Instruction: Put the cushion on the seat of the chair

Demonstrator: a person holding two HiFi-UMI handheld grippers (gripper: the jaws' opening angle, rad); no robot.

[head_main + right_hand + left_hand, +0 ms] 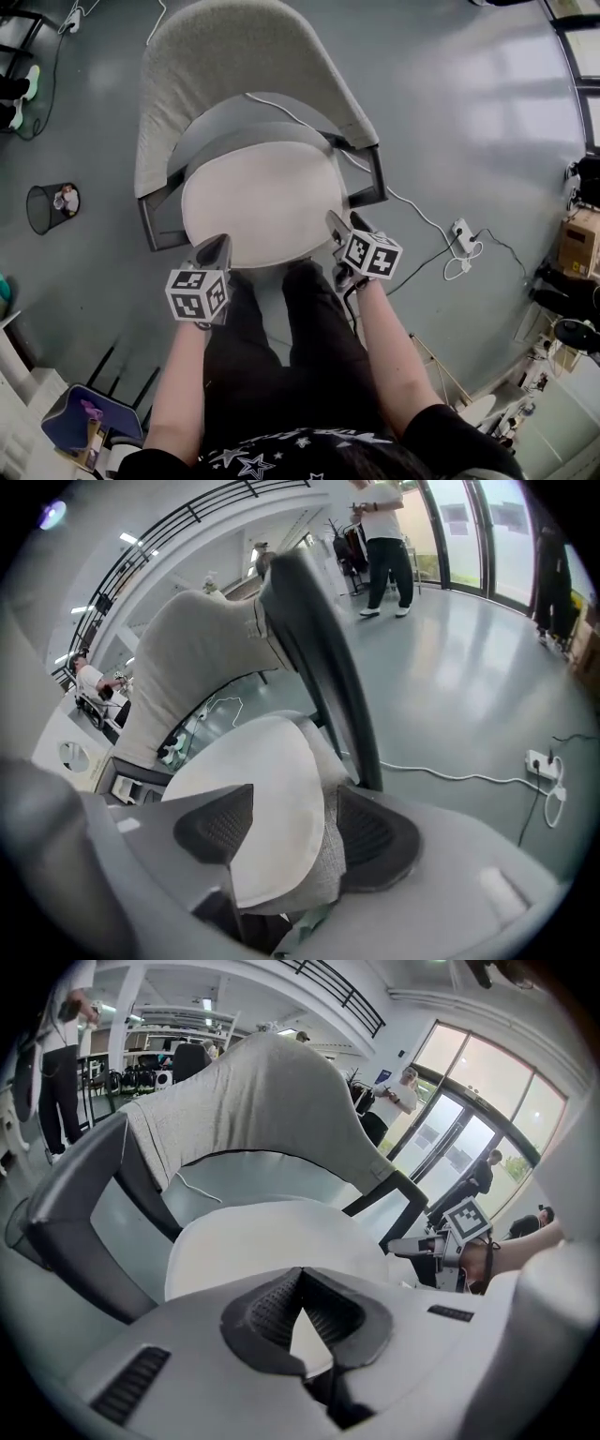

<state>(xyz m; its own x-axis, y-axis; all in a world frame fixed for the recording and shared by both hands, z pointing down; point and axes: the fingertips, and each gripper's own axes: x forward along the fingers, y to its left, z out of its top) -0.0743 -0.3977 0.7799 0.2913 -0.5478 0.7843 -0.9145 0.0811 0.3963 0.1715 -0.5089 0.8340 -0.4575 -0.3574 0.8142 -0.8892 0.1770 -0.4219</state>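
A round white cushion [262, 202] lies on the seat of the chair [234, 56], which has a grey fabric back and dark arm frames. My left gripper [217, 246] is at the cushion's front left edge. In the left gripper view its jaws [300, 1274] meet at the tips with white cushion [272, 1251] fabric pinched in the gap. My right gripper [336, 223] is at the front right edge. In the right gripper view its jaws [291, 808] stand wide apart, with the cushion [253, 799] rim and the grey seat edge between the pads.
A dark arm frame [319, 639] rises just beyond my right gripper. On the floor are a mesh bin [52, 206] at the left, a white cable running under the chair to a power strip [461, 234] at the right, and a blue chair [84, 417] at the lower left. People stand far off.
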